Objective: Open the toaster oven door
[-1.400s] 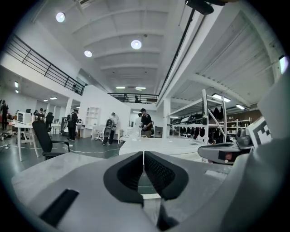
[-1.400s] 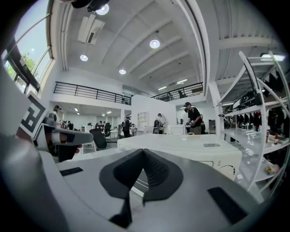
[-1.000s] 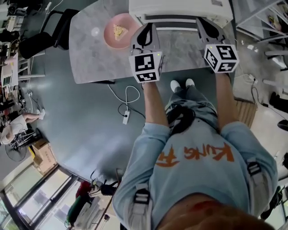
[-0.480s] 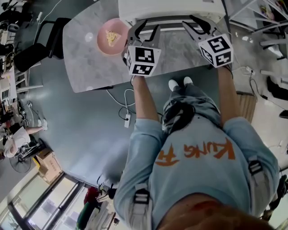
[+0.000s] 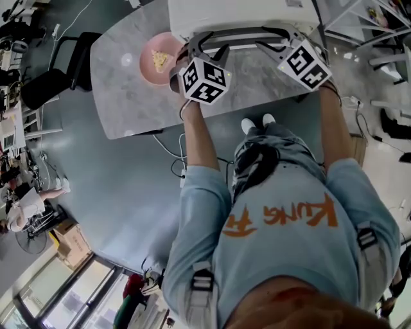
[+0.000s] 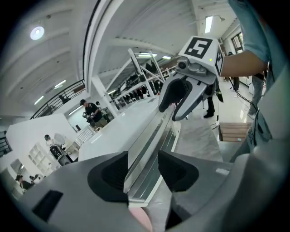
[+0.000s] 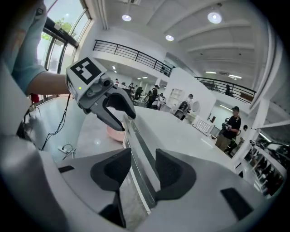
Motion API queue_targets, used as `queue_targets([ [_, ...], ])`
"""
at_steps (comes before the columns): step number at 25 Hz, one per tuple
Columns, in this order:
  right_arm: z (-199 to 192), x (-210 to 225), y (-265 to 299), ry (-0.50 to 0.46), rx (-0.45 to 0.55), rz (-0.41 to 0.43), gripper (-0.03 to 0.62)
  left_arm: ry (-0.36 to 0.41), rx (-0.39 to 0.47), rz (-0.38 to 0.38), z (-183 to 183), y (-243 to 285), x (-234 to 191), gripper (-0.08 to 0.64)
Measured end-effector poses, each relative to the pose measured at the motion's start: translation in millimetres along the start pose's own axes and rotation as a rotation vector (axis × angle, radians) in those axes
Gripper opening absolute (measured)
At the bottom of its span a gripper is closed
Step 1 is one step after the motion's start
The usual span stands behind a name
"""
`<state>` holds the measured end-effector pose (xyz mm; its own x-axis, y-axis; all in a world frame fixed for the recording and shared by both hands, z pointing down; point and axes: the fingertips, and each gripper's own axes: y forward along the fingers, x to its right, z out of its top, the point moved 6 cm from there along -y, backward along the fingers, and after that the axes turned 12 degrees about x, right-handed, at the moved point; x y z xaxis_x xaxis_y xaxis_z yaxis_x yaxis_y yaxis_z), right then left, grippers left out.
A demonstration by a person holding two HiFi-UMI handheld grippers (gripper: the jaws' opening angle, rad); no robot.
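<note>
Toaster oven [image 5: 244, 13] sits on the surface [image 5: 128, 96], front facing the person. Its door handle [image 5: 241, 33] runs left-right. Left gripper [image 6: 142, 170] and right gripper [image 7: 142, 167] straddle the handle, fingers opening, unclamped.

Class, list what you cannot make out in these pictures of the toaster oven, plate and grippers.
1. Toaster oven: the head view's top edge cuts off its back; its inside shows in no view.
2. Food on the pink plate: too small in the head view to name.
3. Whether the door stands ajar: the left gripper and right gripper, jaws opening round the door handle, cover its edge in the head view.
</note>
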<state>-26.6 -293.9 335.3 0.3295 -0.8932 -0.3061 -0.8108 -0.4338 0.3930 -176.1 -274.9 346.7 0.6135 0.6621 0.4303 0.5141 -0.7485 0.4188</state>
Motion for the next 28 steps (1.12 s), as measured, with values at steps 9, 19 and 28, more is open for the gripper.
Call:
queue_targets([
  [9, -11.3, -4.8, 16.0, -0.238, -0.21, 0.138, 0.161, 0.131, -0.075, -0.106, -2.4, 15.6, 5.0, 0.195],
  [19, -17.0, -4.7, 18.0, -0.355, -0.283, 0.155, 0.098, 0.239, -0.124, -0.141, 0.3, 24.0, 14.7, 0.137],
  [28, -15.2, -26.1, 10.3, -0.402, -0.321, 0.227, 0.086, 0.269, -0.146, -0.201, -1.3, 6.9, 30.3, 0.12],
])
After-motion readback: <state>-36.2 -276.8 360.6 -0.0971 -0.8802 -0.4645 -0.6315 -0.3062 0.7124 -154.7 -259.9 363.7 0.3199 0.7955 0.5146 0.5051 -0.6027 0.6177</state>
